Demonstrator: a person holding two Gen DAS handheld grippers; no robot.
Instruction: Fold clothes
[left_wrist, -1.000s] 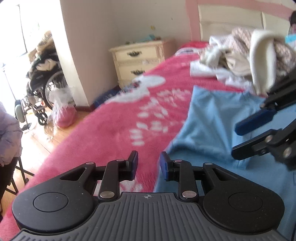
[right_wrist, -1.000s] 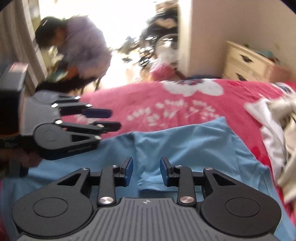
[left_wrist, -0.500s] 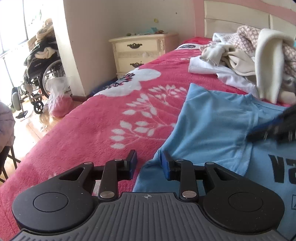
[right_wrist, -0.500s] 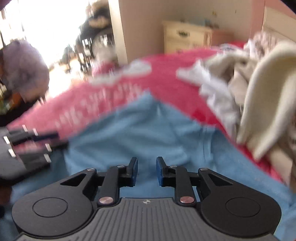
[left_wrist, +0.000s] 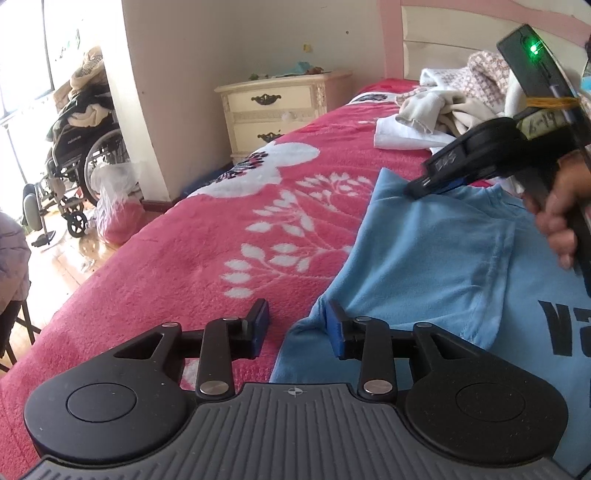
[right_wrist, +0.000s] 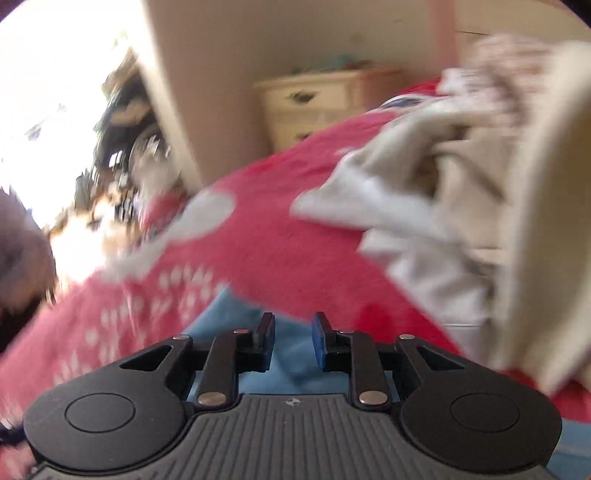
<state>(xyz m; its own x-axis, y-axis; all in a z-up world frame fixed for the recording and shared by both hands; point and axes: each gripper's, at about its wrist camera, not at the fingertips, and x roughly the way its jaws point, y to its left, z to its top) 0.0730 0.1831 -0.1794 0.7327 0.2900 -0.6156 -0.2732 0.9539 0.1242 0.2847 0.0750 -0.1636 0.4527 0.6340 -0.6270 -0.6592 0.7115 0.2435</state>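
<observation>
My left gripper (left_wrist: 297, 328) spread, straddling blue shirt (left_wrist: 424, 254) hem edge, ready to pinch. Right gripper (right_wrist: 293, 341) spread over far sleeve corner, for matching lift off bed (left_wrist: 221, 229).

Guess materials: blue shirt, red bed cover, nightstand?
Blue shirt: thin matte knit, probably cotton jersey; soft creases, stitched sleeve seam, printed black lettering.
Red bed cover: plush fleece-like blanket; fuzzy nap, white leaf pattern.
Nightstand: looks like cream-painted wood, carved trim, dark metal-looking drawer pulls.

The right wrist view is motion-blurred; the blue T-shirt (left_wrist: 436, 258) runs off the left wrist view's right edge, its print cut off.
</observation>
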